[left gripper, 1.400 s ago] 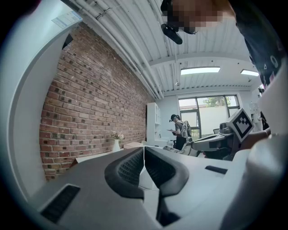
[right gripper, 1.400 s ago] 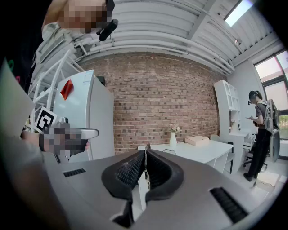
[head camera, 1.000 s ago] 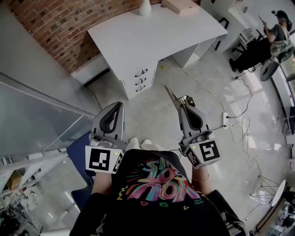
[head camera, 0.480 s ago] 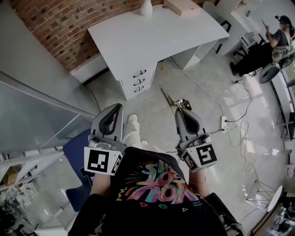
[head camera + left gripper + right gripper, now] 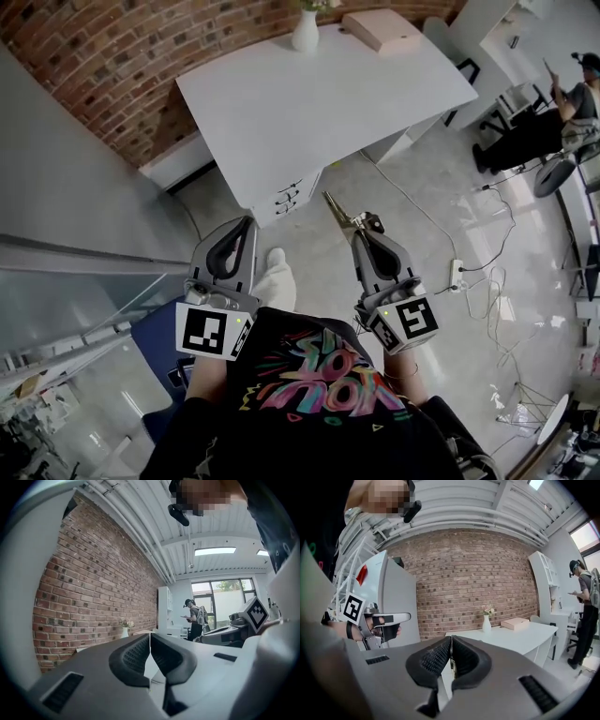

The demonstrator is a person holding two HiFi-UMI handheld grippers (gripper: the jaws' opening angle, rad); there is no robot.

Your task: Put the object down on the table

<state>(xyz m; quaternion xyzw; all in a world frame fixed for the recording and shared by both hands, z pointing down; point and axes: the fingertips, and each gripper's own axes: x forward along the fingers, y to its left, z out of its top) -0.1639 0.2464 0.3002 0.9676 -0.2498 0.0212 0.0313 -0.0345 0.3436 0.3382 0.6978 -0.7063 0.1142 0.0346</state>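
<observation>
Fingers of the right gripper (image 5: 359, 225) clench a thin metal object (image 5: 337, 209), edge-on in its own view; left gripper (image 5: 246, 223) is clenched on nothing.

White table (image 5: 309, 103) with a vase (image 5: 305, 33) and a flat box (image 5: 382, 30)

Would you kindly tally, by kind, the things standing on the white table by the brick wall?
White vase: 1
Flat pinkish box: 1
Total: 2
</observation>
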